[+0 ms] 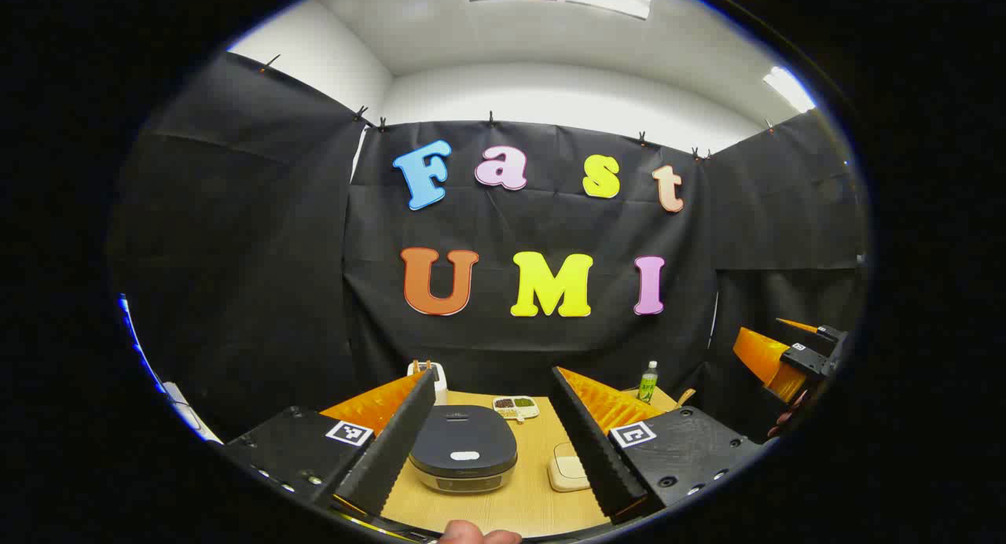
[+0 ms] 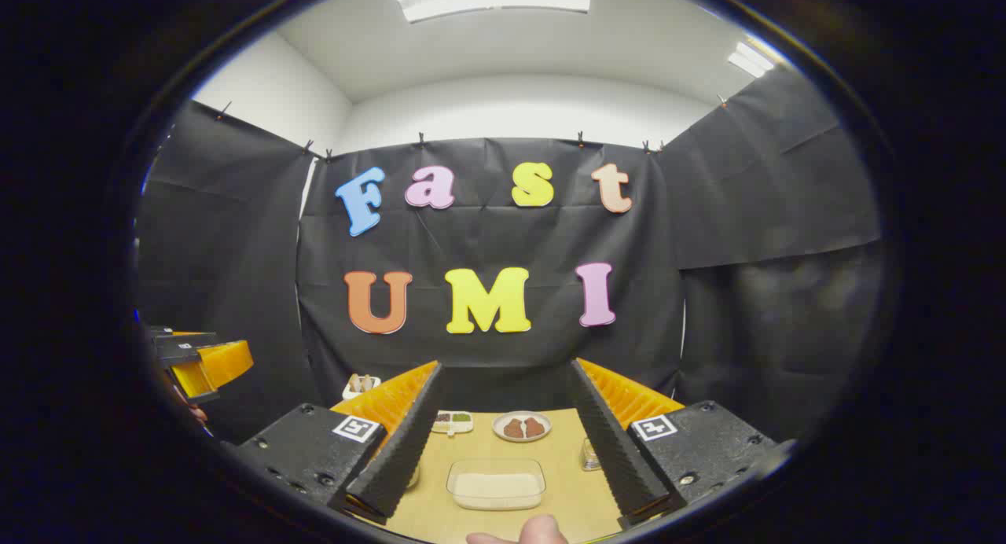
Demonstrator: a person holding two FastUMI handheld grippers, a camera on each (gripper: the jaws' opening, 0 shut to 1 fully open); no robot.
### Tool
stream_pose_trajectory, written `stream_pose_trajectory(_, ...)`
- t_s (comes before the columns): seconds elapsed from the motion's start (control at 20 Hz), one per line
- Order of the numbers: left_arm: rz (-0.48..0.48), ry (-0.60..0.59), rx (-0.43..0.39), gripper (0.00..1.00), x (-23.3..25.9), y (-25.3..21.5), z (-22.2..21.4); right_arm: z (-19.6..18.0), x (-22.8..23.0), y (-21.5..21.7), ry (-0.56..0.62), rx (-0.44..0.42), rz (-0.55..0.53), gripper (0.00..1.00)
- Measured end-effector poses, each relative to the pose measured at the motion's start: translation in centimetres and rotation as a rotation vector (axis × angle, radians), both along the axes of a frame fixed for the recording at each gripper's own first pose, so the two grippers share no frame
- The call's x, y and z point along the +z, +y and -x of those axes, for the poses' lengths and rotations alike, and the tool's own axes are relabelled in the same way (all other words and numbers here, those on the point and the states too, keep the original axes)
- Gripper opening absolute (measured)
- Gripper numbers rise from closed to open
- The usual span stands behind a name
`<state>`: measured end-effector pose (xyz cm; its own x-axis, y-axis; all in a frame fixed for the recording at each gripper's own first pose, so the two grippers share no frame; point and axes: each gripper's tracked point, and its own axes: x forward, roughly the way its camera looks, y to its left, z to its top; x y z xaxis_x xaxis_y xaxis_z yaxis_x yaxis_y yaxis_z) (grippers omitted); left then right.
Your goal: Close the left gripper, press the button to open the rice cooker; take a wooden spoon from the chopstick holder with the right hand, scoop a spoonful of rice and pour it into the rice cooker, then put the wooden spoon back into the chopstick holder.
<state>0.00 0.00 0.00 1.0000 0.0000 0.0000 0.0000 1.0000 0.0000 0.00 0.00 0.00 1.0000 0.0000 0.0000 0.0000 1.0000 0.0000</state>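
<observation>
Two grippers, one job at hand: I judge the first step is not yet done, since the lid is down and my left jaws stand spread.
Chopstick holder: in the left gripper view the white chopstick holder (image 1: 435, 375) stands at the far left of the table (image 1: 534, 497), behind the cooker, with a wooden handle poking up from it.
Left gripper: my left gripper (image 1: 493, 438) hangs above the table with its jaws released wide and nothing between them; I must clench them first so the two tips make one blunt point for pressing.
Rice cooker: the dark rice cooker (image 1: 464, 448) sits framed between my left fingers, lid shut, with a pale oval button (image 1: 464, 455) near its front edge.
Pressing well: I would come down straight onto that oval, centred, and push gently so the cooker does not slide on the wood.
Small dish: a sectioned dish (image 1: 515, 407) lies behind the cooker, well clear.
Right gripper: my right gripper (image 2: 503, 450) is also let go wide and empty, hovering over the clear rice container (image 2: 496, 483); it should wait there, apart from the cooker lid's swing.
Far plate: a round plate (image 2: 522, 427) rests beyond the container.
</observation>
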Motion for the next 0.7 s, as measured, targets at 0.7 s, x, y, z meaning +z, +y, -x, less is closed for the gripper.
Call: stream_pose_trajectory(0.7, -0.005, 0.002, 0.016, 0.95, 0.18, -0.17, 0.23, -0.01, -0.01, -0.75, 0.007, 0.000, -0.001, 1.00)
